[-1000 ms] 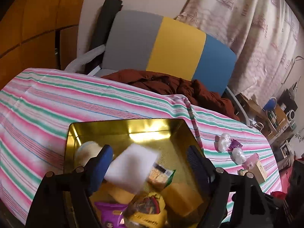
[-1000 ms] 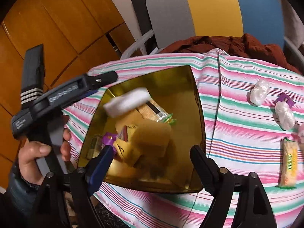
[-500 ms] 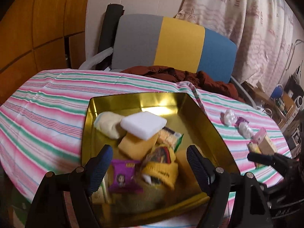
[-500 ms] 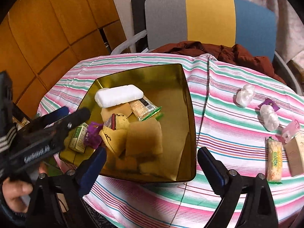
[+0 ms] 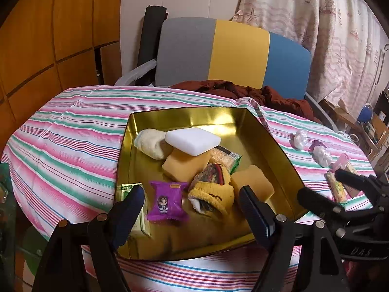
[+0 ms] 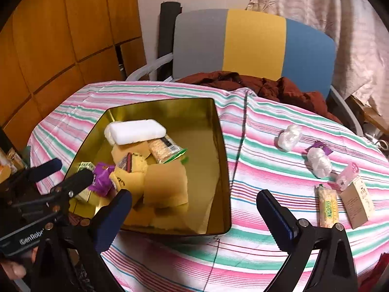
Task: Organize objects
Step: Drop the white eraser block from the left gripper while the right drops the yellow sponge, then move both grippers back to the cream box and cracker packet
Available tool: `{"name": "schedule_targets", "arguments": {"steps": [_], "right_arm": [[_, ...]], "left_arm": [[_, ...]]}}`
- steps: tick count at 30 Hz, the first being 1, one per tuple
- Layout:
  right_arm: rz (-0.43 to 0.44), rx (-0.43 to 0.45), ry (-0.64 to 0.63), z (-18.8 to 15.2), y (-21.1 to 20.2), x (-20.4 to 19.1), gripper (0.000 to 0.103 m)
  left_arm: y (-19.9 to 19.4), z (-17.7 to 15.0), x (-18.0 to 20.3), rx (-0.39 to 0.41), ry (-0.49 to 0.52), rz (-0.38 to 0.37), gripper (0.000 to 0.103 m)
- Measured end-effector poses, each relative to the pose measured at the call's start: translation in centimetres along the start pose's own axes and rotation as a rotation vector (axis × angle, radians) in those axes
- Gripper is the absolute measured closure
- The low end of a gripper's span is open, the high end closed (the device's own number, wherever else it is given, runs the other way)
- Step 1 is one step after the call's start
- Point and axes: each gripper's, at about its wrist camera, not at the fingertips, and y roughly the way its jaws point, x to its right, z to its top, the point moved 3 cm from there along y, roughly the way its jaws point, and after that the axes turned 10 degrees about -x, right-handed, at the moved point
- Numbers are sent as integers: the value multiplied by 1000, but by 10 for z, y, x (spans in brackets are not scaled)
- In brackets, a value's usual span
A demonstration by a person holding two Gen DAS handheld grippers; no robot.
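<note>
Tin (image 5: 279, 150) sits mid-bench, holding the sponge (image 5: 193, 141) and snacks. I hold both grippers, left (image 5: 192, 206) and right (image 6: 194, 213), with jaws wide and empty. I judge one drop finished; next I take the right to the snack bar (image 6: 328, 206).

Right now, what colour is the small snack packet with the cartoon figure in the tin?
Purple snack packet, clearest in the left wrist view.
</note>
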Motion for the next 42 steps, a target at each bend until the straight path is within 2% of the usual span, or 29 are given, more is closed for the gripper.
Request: {"name": "schedule_targets", "arguments": {"steps": [19,31,36,42], "right_arm": [[-15,-7,39,-5,4,17,0],[-18,-52,84,-13,15,42,0],[-33,-78,132,-17,17,72,0],[-79,-110,249,-20,9,140,0]], "left_arm": [[1,-2,14,-17,49,-2,21],[5,-4,27,-54,72,-111,22],[4,-3,35,-66,86,-151,23],[5,-5,50,-85,132,-179,23]]}}
